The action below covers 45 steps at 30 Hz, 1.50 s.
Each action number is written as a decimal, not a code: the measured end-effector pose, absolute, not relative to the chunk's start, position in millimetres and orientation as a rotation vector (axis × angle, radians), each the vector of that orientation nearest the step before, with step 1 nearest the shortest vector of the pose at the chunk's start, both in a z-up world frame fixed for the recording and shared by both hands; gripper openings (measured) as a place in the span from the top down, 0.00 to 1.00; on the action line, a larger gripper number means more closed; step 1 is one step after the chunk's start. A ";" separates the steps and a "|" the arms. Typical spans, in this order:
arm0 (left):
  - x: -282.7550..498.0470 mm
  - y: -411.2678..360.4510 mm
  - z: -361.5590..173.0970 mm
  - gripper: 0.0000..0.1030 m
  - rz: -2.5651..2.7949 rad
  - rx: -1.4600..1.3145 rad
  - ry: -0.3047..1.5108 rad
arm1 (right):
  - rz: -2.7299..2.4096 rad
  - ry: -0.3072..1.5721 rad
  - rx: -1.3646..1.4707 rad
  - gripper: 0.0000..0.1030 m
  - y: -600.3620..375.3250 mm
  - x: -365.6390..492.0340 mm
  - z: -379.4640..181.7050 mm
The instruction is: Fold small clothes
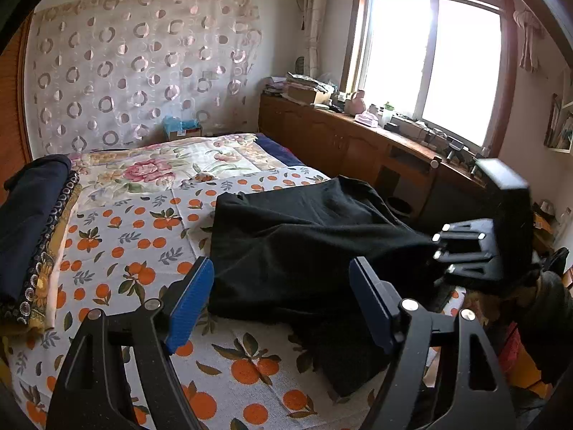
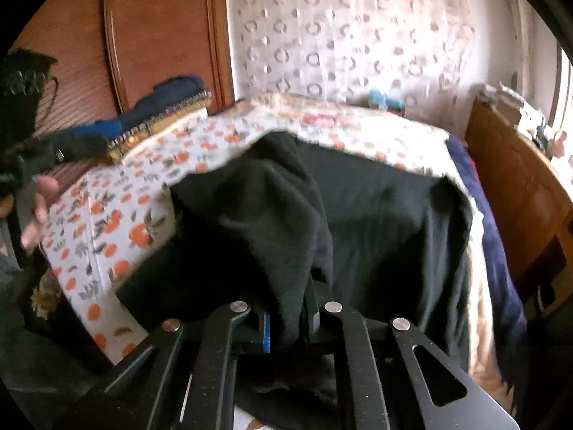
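Black garment (image 2: 376,222) pinched in right tool (image 2: 286,326); left tool (image 1: 281,301) spread wide, holding nothing.

Daylight pours in from the window (image 1: 429,64) at the upper right of the left wrist view, and it's totally blown out to white glare. The rest of that frame is sharp and evenly lit. The right wrist view is dimmer and smeared with motion blur, worst on the bedspread (image 2: 118,222) at left. Both have heavy fisheye bending and black vignetted corners.
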<state>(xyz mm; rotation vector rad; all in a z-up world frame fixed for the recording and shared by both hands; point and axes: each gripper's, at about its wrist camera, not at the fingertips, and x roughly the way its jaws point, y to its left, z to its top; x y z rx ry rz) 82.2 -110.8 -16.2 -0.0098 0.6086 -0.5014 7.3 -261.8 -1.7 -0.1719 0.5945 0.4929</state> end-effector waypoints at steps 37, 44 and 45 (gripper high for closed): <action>66.4 -88.3 -0.3 0.23 -0.448 -0.012 0.554 | 0.454 0.585 -0.246 0.49 -256.1 -4.5 11.8; 64.0 -65.4 1.4 0.23 -0.403 -0.033 0.547 | 0.558 0.649 -0.301 0.49 -202.5 35.0 -3.9; 63.6 -61.9 1.2 0.23 -0.396 -0.037 0.546 | 0.574 0.657 -0.313 0.49 -195.6 40.3 -6.8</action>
